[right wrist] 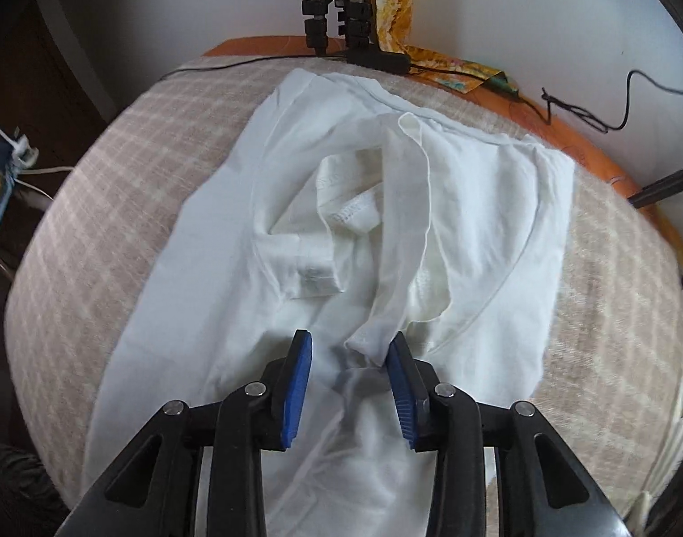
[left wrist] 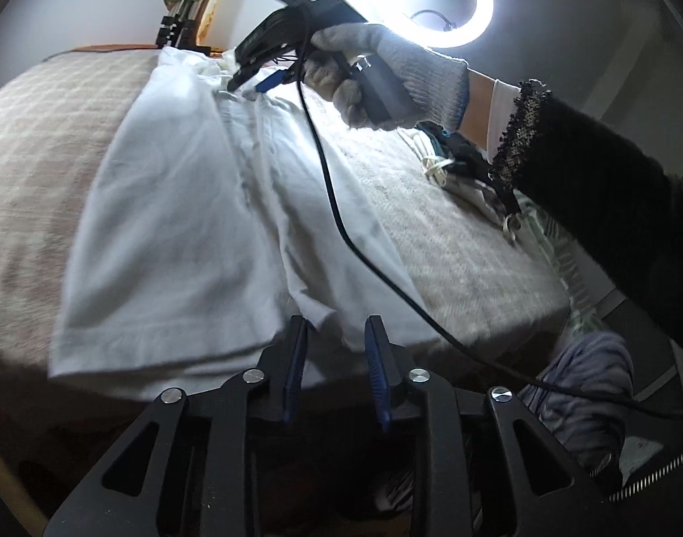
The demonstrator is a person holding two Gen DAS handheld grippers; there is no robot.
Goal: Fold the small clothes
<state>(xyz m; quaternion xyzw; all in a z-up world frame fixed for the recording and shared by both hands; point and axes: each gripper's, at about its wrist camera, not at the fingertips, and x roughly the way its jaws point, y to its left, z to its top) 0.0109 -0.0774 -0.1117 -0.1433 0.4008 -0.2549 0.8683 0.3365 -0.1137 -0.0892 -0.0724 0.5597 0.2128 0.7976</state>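
A white shirt [left wrist: 184, 206] [right wrist: 475, 206] lies spread on the table, with its sleeve and collar area bunched in rumpled folds at the middle. In the left wrist view my left gripper [left wrist: 334, 329] is open at the shirt's near hem, and its pads do not press the cloth. A gloved hand [left wrist: 386, 71] holds my right gripper [left wrist: 247, 86] down at the shirt's far end. In the right wrist view my right gripper [right wrist: 350, 344] is open. A narrow fold of the shirt lies between its blue pads [right wrist: 299, 385] and leans on the right one.
A beige checked cover [left wrist: 28, 156] [right wrist: 117, 179] lies over the table. A pile of other clothes [left wrist: 453, 170] sits at the right. A black cable [left wrist: 332, 197] crosses the shirt. A ring light [left wrist: 430, 0] and its stand [right wrist: 337, 13] are at the far edge.
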